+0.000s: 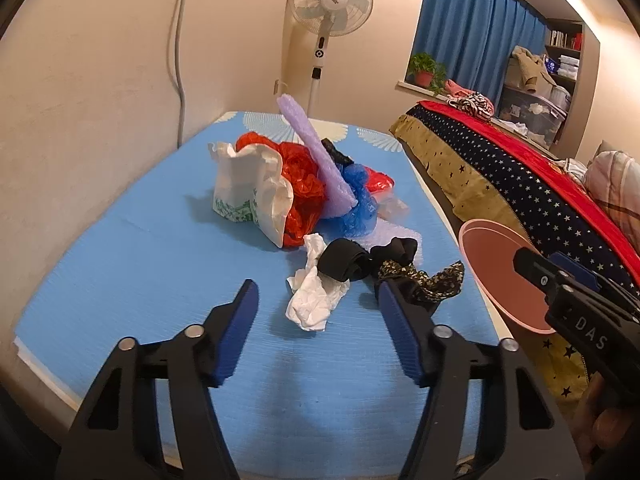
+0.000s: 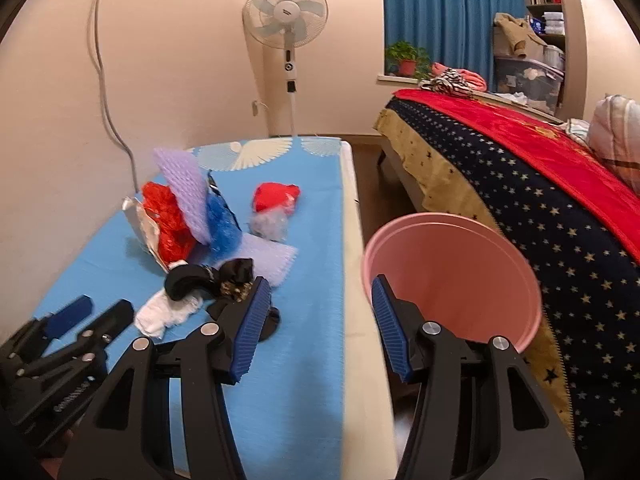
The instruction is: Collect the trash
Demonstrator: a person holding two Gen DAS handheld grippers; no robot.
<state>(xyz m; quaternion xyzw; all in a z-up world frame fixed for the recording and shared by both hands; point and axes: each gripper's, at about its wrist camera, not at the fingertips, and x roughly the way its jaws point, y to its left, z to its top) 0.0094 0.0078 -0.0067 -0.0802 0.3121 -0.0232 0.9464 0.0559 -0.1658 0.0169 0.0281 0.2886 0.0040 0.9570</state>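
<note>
Blue-covered desk (image 1: 140, 264) beside a bed (image 2: 520, 184), fan (image 2: 286, 12) behind. Trash pile (image 1: 296, 184) lies mid-desk; white tissue (image 1: 316, 300) and black cloth (image 1: 344, 264) lie nearer. Left gripper (image 1: 316, 340), jaws apart and empty, faces the tissue. Right gripper (image 2: 316, 320), jaws apart and empty, hovers by the pink bucket (image 2: 452, 264) between desk and bed.
</note>
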